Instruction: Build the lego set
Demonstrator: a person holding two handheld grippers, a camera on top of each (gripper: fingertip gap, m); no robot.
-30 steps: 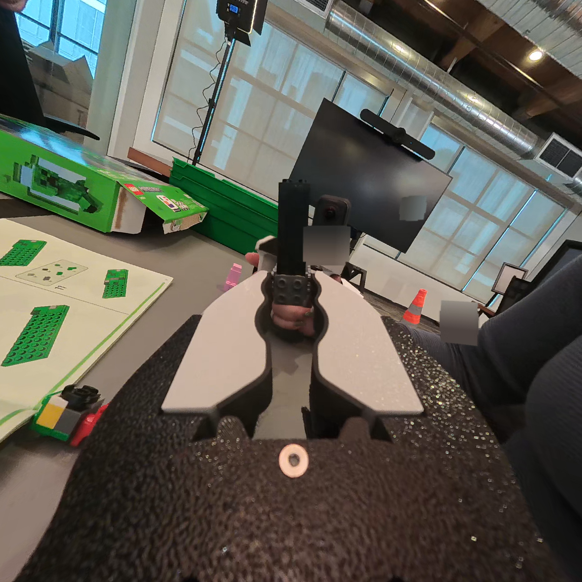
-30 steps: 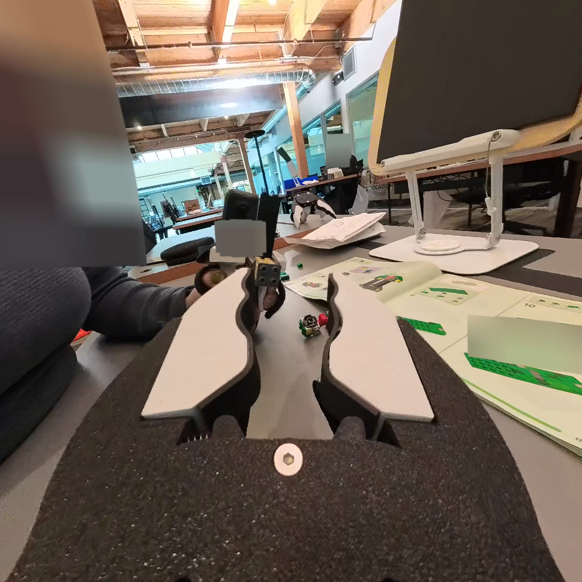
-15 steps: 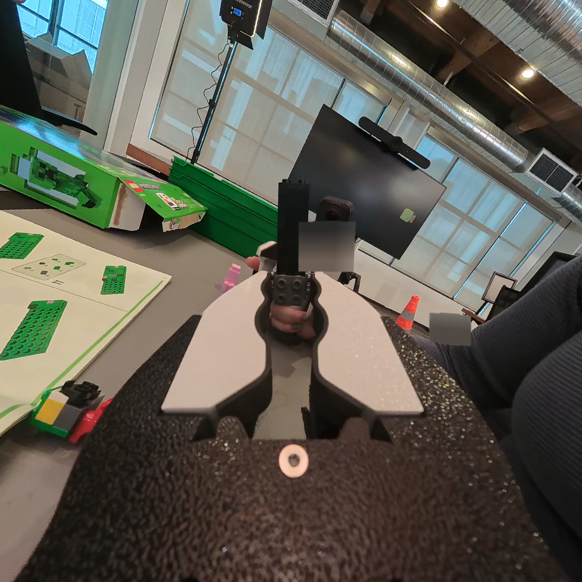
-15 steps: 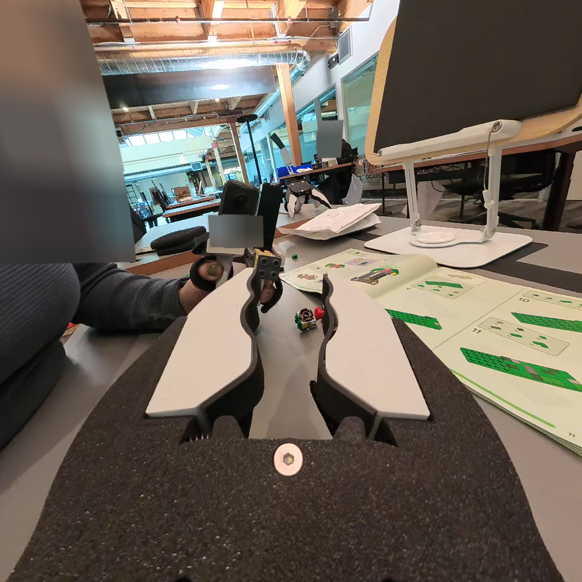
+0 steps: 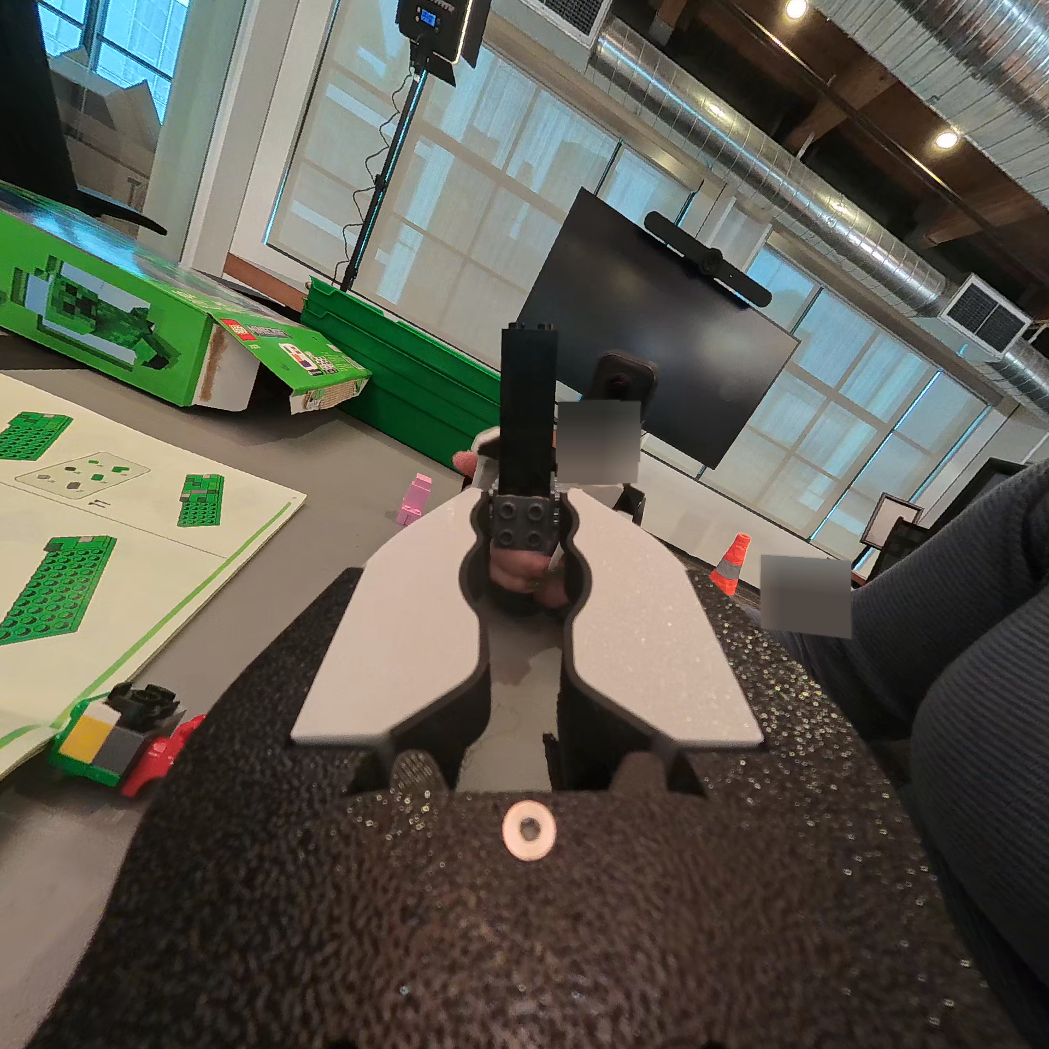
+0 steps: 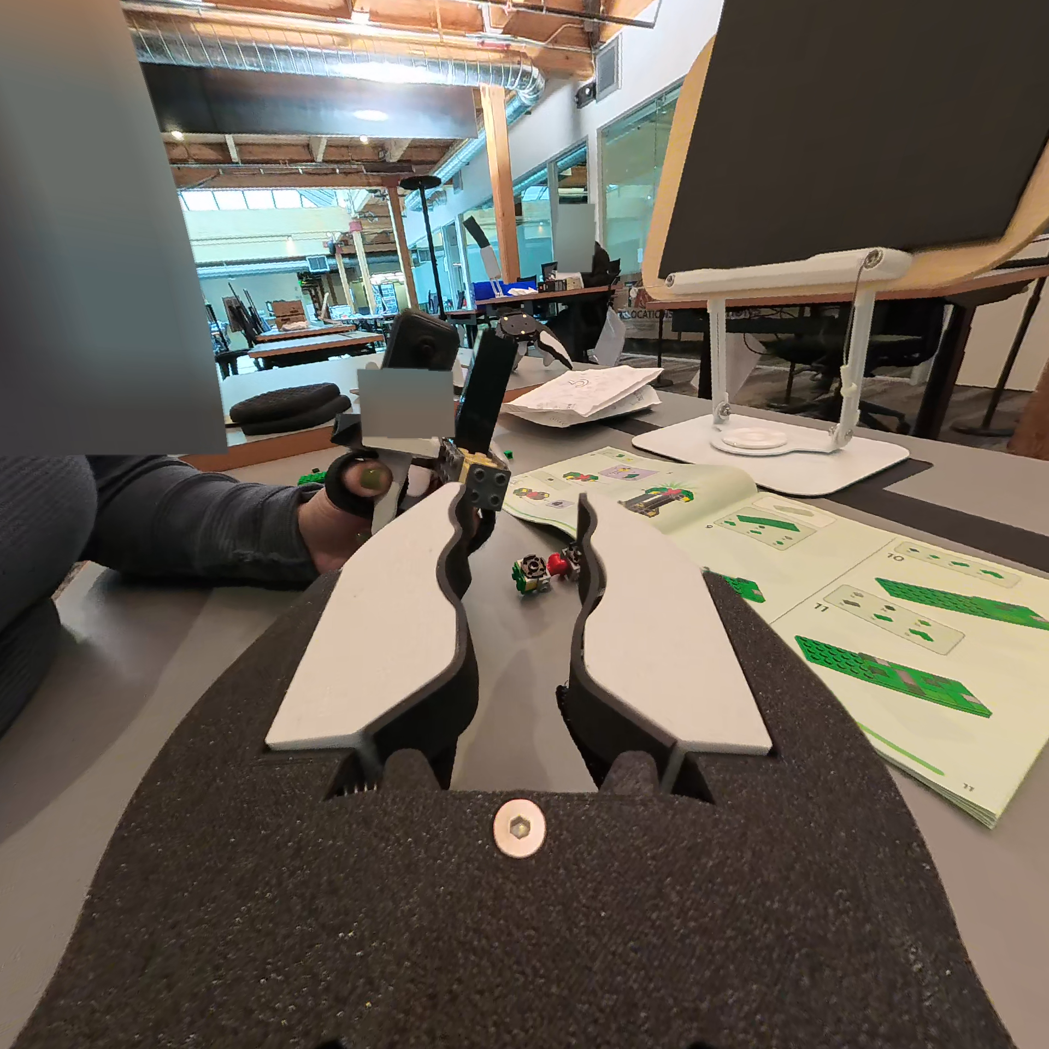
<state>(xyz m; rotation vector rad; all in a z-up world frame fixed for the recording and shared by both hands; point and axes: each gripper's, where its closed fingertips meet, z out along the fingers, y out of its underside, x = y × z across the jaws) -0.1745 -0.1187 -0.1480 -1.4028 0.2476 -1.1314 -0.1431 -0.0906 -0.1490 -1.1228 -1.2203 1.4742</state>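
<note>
My left gripper is shut on a dark grey studded brick that carries a tall black column, held above the grey table. The same assembly shows in the right wrist view, with the column leaning right and the grey brick just past my right gripper's left fingertip. My right gripper is open and empty, low over the table. A small green, yellow and black build with a red piece lies on the table between its fingertips.
An open instruction booklet lies to the right. A white stand holds a dark screen behind it. In the left wrist view there is a green box, green bins, a pink piece and the small build.
Both views have shifted slightly. In the right wrist view the black column now leans right instead of standing upright. The left gripper stays shut on the assembly and the right stays open.
</note>
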